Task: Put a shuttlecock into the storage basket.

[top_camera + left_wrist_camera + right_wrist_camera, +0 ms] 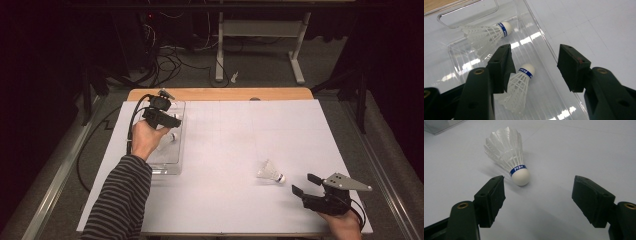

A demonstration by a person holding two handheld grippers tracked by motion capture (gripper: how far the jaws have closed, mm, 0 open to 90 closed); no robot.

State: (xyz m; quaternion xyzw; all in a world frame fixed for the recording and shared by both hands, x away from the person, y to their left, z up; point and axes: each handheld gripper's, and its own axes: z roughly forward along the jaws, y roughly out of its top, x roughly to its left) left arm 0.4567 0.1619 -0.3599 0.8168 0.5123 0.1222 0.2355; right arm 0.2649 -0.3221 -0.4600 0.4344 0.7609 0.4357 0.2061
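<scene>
A clear plastic tray (167,167) sits at the left of the white-covered table (225,140). My left gripper (172,120) hangs over it, held by a hand in a striped sleeve. In the left gripper view the gripper (536,53) is open above the tray (544,37). One white shuttlecock (520,85) lies on the tray floor just beside the left jaw, unpinched. A second shuttlecock (486,32) rests at the tray's far end. My right gripper (303,183) stands open near the front right edge. A third shuttlecock (270,172) lies on the table ahead of it, cork (520,177) towards the jaws.
A bare wooden strip (220,93) marks the table's far edge. Beyond it stand a white desk frame (260,35) and cables on the floor (170,62). A metal rail (55,175) runs along the left side.
</scene>
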